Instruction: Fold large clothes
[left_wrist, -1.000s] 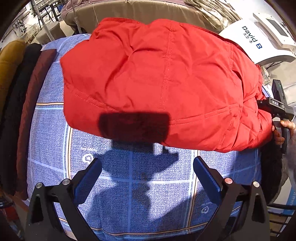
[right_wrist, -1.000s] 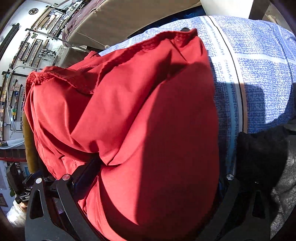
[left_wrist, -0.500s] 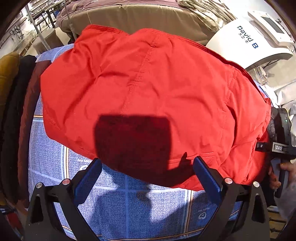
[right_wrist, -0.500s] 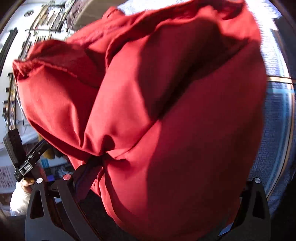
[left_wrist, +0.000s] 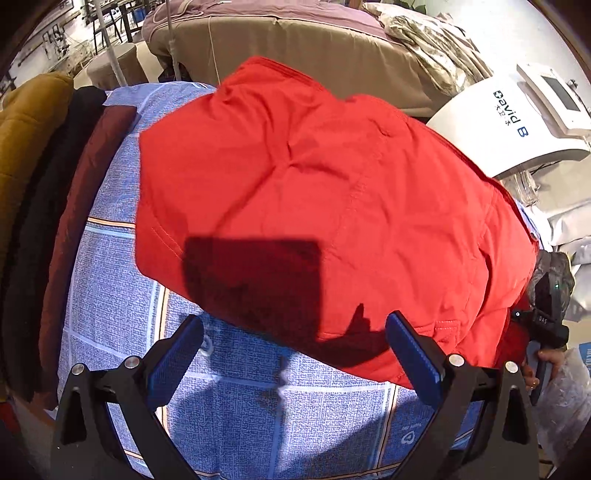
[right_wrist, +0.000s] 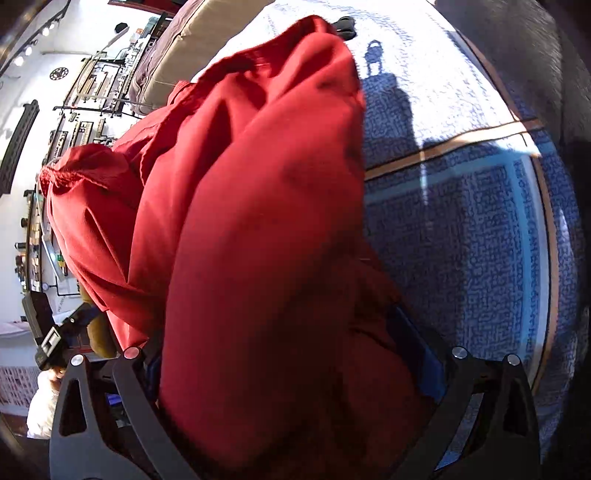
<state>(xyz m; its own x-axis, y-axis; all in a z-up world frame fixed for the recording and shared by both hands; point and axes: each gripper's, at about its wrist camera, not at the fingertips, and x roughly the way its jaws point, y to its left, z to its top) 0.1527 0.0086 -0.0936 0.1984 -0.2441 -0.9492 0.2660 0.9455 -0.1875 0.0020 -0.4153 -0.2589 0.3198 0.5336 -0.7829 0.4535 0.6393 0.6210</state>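
1. Blue patterned bedsheet (left_wrist: 295, 413) with pale and orange grid lines covers the surface under me; it is the largest thing in both views, half in sun and half in shadow in the right wrist view (right_wrist: 461, 240).
2. Red padded jacket (left_wrist: 332, 206) lies bunched on that sheet, filling the middle of the left wrist view; its near hem reaches down between my left fingers; a dark square shadow falls on its lower part.
3. Beyond the sheet stands a tan bed (left_wrist: 314, 48) with a mauve cover and a crumpled pale blanket.
4. Along the left edge of the sheet lie 3 other garments side by side: a mustard one (left_wrist: 26, 140), a black one (left_wrist: 40, 221) and a maroon one (left_wrist: 81, 206).
5. White machine (left_wrist: 517, 125) marked "David B" stands at the right, behind the jacket.
6. My right gripper (right_wrist: 295, 373) is buried in the jacket (right_wrist: 258, 240); red cloth fills the gap between its 2 fingers, which look wide apart around it; I cannot tell whether they pinch it.
7. My left gripper (left_wrist: 295, 354) hovers over the sheet with its 2 blue pads (left_wrist: 413, 354) spread wide, holding nothing; the right pad sits just at the jacket's hem.
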